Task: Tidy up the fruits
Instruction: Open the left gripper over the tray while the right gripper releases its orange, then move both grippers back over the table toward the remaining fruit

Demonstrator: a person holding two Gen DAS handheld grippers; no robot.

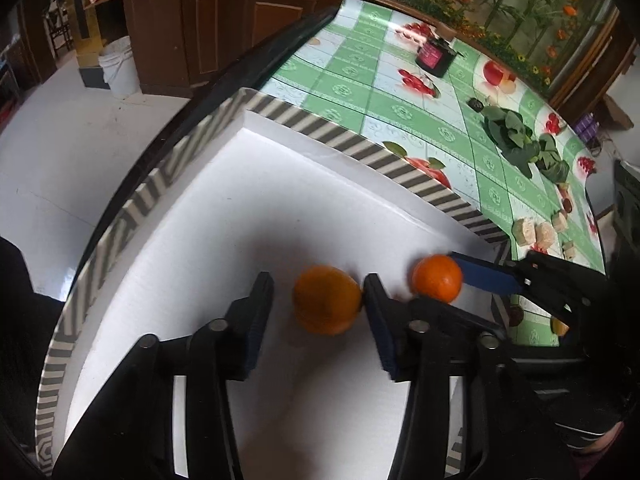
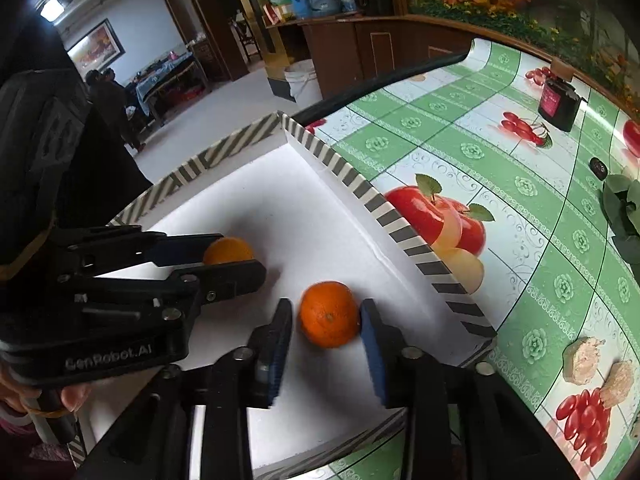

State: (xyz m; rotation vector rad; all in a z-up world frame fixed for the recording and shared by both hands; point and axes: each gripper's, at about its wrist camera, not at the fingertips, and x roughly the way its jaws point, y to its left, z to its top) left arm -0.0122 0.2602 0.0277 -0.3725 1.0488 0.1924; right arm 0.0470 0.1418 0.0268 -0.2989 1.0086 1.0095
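My tray (image 1: 304, 184) sits on a fruit-print tablecloth (image 1: 400, 108); white bucket (image 1: 120, 66) at ten o'clock. My left tongs (image 1: 318, 300) and right tongs (image 2: 326, 320) stand open around oranges (image 1: 326, 300).

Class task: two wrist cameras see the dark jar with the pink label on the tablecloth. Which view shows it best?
The left wrist view: the jar stands whole near the picture's middle, label facing the camera. In the right wrist view the jar sits toward the edge, more bent by the lens.
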